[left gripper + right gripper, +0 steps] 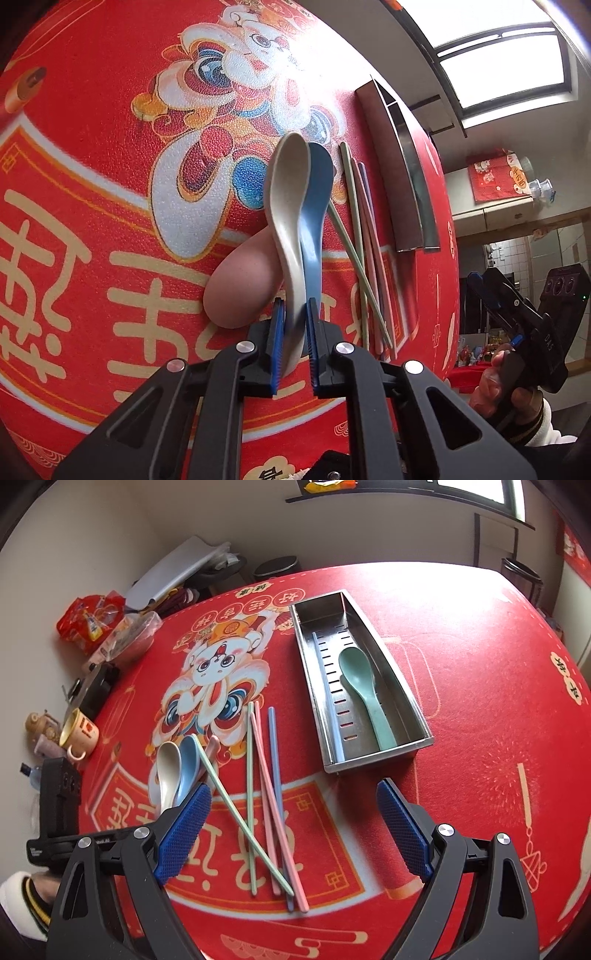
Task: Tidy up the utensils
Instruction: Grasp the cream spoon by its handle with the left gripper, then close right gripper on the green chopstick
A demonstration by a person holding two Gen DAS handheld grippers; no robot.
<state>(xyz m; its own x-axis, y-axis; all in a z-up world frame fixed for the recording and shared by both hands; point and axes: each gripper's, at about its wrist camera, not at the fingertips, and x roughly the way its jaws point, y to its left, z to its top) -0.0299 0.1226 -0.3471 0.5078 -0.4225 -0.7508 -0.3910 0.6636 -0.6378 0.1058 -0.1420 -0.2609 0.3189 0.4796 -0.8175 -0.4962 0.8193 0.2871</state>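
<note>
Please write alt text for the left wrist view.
The left gripper is shut on the handles of a white spoon and a blue spoon. Below lie a pink spoon and chopsticks on a red tablecloth.

Four spoons in all: the white spoon [286, 192] and the blue spoon [319, 184] sit between the pads of the left tool [295, 301], the pink spoon [240, 284] lies just under them, and the green spoon [364, 686] lies ahead of the right tool [293, 786]. There are six chopsticks as far as the overlaps allow. Five are loose chopsticks [277, 768], crossed in front of the right tool: two green, two pink and one blue. The sixth is a single blue chopstick [330, 709] farther ahead. There is one steel tray [376, 757] with two compartments, one mug [79, 734] off to the right tool's left, two tools and one table [480, 664].
</note>
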